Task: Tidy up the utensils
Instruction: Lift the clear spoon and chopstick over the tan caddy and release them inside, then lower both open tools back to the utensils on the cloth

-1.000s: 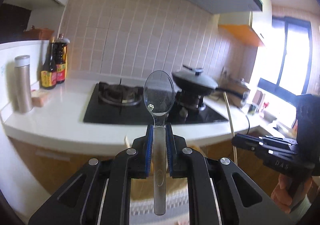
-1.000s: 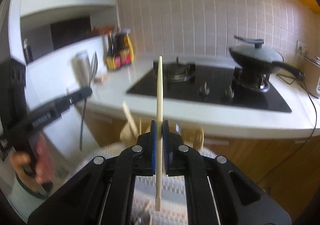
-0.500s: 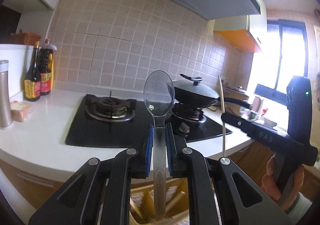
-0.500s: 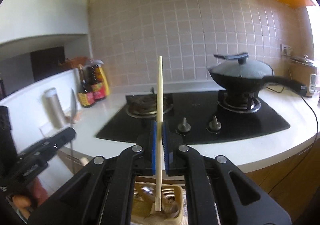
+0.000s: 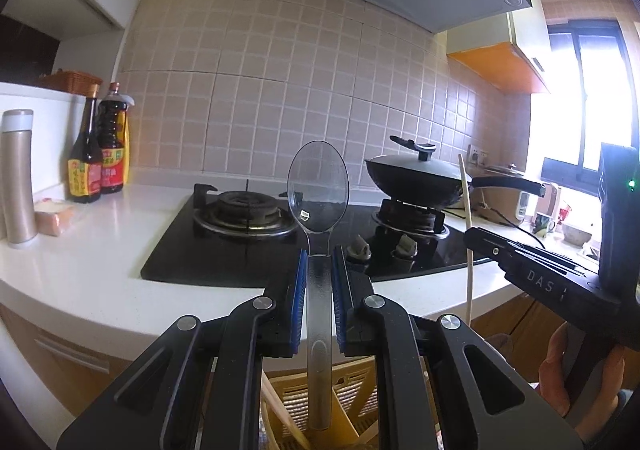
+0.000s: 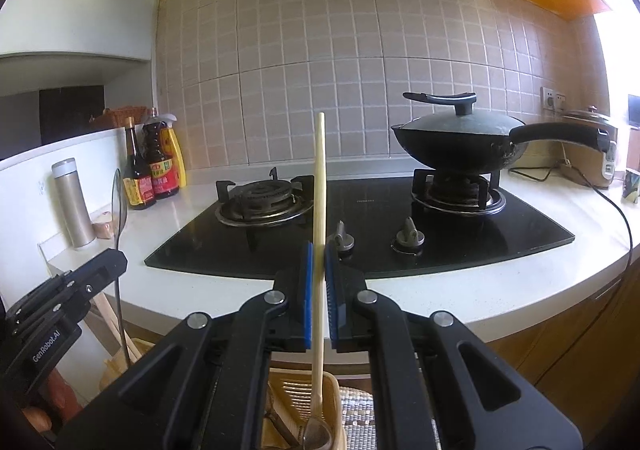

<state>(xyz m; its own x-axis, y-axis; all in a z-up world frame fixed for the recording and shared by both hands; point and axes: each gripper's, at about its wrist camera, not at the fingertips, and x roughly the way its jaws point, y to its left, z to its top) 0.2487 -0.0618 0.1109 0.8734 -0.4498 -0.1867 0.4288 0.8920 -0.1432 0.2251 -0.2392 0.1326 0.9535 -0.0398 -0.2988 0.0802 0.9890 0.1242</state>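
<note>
White kitchen counter (image 5: 80, 274) with black gas hob (image 6: 360, 226) and lidded wok (image 6: 456, 142). Below, yellow slotted utensil basket (image 5: 352, 390). Left gripper (image 5: 319, 278) clamped on upright clear plastic spoon (image 5: 319, 186); right gripper (image 6: 316, 270) clamped on upright wooden chopstick (image 6: 319, 170), both poised above basket.

Bright daylight from window (image 5: 588, 98) at right, blown out w/ glare; countertop (image 5: 92, 270) gleams. Heavy fisheye bend, dark vignette at corners. Both views sharp, no blur.
</note>
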